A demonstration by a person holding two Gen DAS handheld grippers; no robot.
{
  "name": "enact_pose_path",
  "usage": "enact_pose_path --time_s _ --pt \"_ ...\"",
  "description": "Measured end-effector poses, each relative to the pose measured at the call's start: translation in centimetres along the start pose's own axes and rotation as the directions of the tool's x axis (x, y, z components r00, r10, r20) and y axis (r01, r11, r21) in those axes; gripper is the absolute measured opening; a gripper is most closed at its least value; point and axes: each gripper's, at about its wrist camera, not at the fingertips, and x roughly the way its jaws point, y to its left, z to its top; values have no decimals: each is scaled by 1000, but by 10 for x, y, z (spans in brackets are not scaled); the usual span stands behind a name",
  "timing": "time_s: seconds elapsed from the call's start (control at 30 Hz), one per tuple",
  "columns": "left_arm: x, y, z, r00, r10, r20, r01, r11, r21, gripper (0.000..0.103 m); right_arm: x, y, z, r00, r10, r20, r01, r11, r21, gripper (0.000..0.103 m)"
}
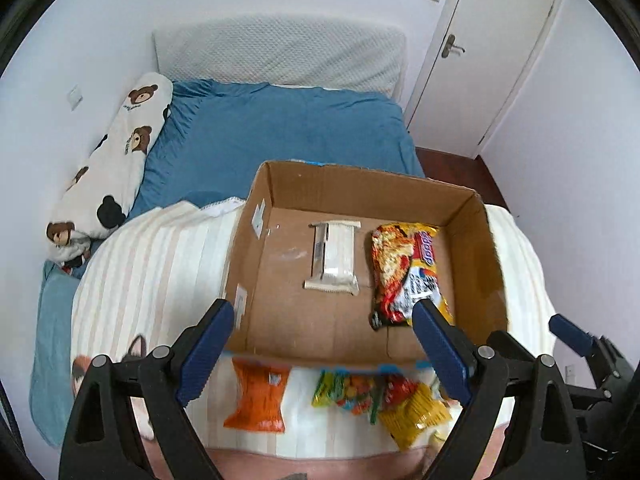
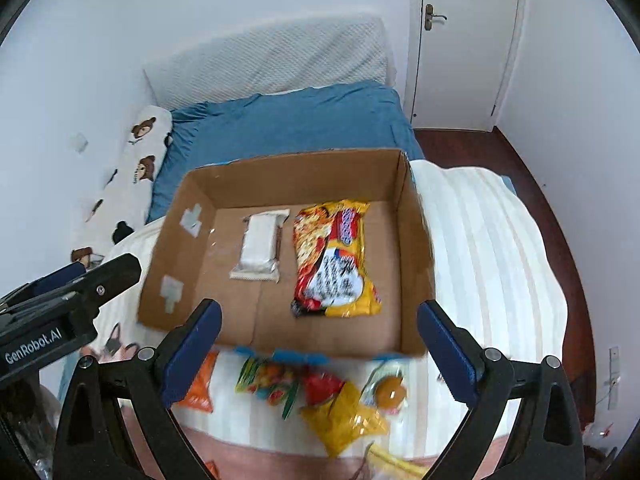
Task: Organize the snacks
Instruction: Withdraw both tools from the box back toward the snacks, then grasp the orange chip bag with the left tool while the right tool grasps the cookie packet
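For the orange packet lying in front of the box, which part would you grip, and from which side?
Probably the orange packet is best taken from above at its crimped top edge nearest the box. It lies flat on the striped blanket, apart from the other snacks, so the left gripper, open and empty, could pinch that thin seam.

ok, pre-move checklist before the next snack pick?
1. left gripper open, nothing held: ok.
2. right gripper open, nothing held: ok.
3. cardboard box has bare floor left: ok.
4. white packet and noodle pack lie flat inside: ok.
5. Loose snacks in view in front of the box, orange bag, yellow bag: ok.
6. Candy bag edges sharp enough to grip: cannot tell, blurred.
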Motion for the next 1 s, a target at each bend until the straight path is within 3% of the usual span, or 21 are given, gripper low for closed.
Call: enact_pose_path --time_s 0.17,0.33,0.43,0.53,0.7,0.77,0.9,0.97,1.0 --pt "-19 9 -39 1000 -1 -16 0 1000 -21 91 -14 -7 -38 998 39 -45 -38 999 24 100" --pt "-23 25 -92 997 20 -72 -23 999 -44 91 -8 -22 -91 987 72 -142 -63 996 67 100" --pt "-17 33 -124 990 51 -130 -55 998 -31 91 -3 -32 -124 976 90 -199 -71 992 102 100" --pt "-3 50 -162 971 59 -230 -79 994 -79 91 2 -47 -158 963 104 -251 -67 986 152 100" --pt "38 87 -229 901 43 -432 -139 971 -192 91 20 -81 -213 935 101 -339 -12 967 256 100" --pt "57 99 -255 863 27 -505 -167 958 -233 91 29 -96 -232 922 125 -367 0 947 323 100" --pt "91 114 -294 792 -112 -601 -156 914 -375 91 43 -115 -268 892 237 -385 -22 874 485 99" --pt "102 114 -303 778 -157 -608 -150 894 -423 91 55 -117 -285 876 274 -397 -22 845 534 91" --pt "106 111 -305 777 -161 -609 -148 893 -426 91 63 -117 -293 867 280 -412 -11 838 546 77"
